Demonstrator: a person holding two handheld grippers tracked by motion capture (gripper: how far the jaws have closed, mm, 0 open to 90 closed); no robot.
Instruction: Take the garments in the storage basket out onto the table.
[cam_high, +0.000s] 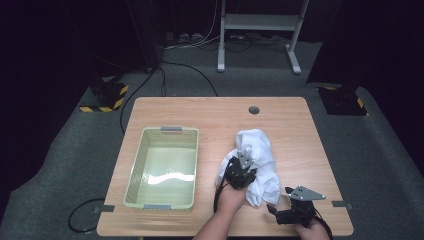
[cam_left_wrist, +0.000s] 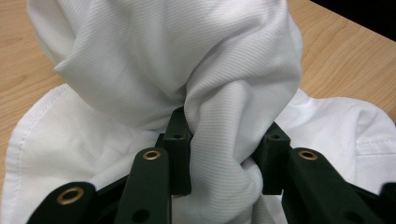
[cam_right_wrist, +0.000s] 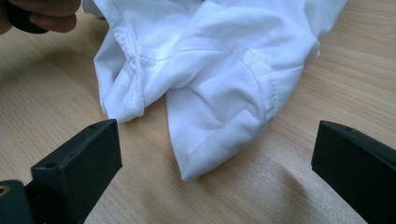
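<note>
The left gripper (cam_left_wrist: 224, 163) pinches a bunched fold of the white shirt (cam_left_wrist: 187, 70) on the table (cam_high: 210, 112), seemingly tight, while the right gripper (cam_right_wrist: 215, 154), spread wide, sits just short of its hem.

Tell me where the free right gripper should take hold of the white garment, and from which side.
Best guess: grip the pointed seamed corner of the white garment that lies flat on the table nearest the right gripper. Come in low from the person's side, jaws straddling the tip. That corner juts out free, while the left gripper already pinches the bunched middle fold.
</note>
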